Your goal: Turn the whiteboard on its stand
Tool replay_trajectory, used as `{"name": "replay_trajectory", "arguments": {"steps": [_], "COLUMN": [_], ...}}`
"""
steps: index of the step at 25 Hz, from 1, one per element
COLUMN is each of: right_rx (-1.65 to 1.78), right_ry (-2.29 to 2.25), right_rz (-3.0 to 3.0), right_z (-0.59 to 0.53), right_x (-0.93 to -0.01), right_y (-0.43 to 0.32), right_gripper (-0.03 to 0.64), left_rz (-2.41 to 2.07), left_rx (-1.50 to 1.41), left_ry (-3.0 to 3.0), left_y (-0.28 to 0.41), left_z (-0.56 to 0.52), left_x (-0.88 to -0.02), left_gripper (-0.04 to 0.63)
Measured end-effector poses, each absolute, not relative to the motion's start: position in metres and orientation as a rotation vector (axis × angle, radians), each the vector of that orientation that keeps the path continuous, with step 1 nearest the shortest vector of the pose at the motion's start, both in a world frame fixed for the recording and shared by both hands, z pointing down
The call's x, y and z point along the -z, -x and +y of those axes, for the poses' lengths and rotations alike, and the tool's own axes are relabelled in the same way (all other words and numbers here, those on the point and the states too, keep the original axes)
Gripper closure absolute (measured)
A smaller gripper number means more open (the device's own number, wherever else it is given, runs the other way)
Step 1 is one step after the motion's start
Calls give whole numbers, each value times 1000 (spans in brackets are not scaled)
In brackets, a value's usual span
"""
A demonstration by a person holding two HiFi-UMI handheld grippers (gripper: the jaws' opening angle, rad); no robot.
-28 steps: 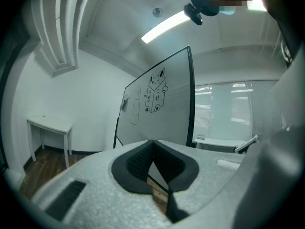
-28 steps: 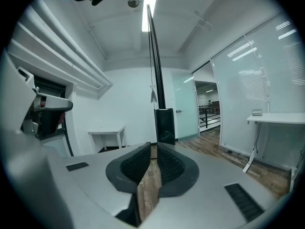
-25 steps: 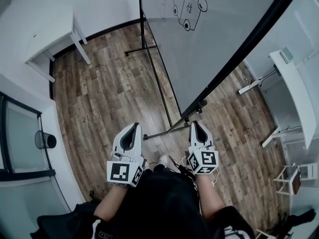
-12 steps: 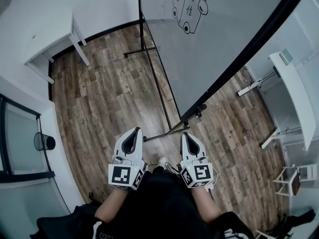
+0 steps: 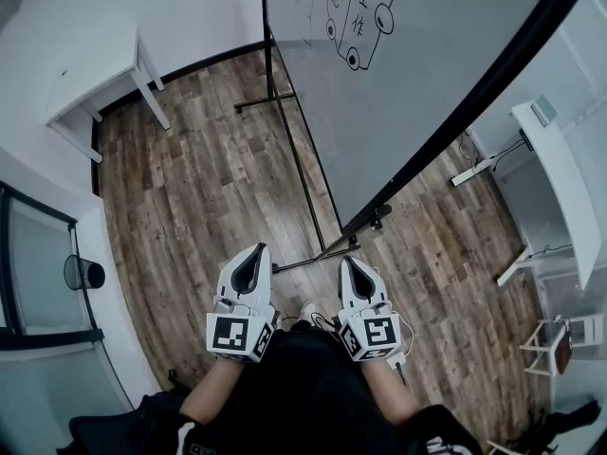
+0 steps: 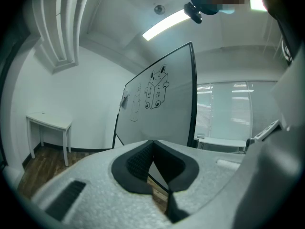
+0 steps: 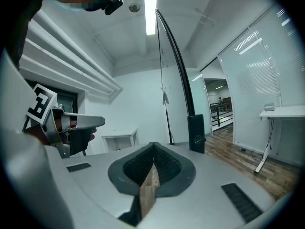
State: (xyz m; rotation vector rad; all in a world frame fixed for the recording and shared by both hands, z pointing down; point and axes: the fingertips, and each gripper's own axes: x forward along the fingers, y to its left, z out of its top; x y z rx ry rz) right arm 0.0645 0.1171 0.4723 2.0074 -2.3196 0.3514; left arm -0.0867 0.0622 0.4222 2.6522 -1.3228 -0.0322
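Short of the whiteboard (image 5: 417, 74), your left tool (image 5: 256, 251) and right tool (image 5: 350, 263) are both closed, empty.

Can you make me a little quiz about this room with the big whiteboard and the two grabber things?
1. True or false: the right gripper is holding the whiteboard.
2. What covers the floor? A carpet, B wooden planks, C tiles.
3. Fill in: the fingers of the left gripper are ____.
Key: 1 false, it is shut, empty and apart from the board; 2 B; 3 shut.
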Motion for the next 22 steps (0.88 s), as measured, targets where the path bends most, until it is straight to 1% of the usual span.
{"name": "replay_trajectory", "arguments": {"steps": [22], "right_rx": [-346], "right_ry": [-2019], "right_rz": [-2326], "right_z": [122], "right_x": [-470], "right_y": [-69], "right_gripper": [604], "left_rz": [-1333], "left_rx": [30], "left_ry": [-2657], "left_y": [86], "left_z": [71], "left_x": [-419], "left_gripper": [583]}}
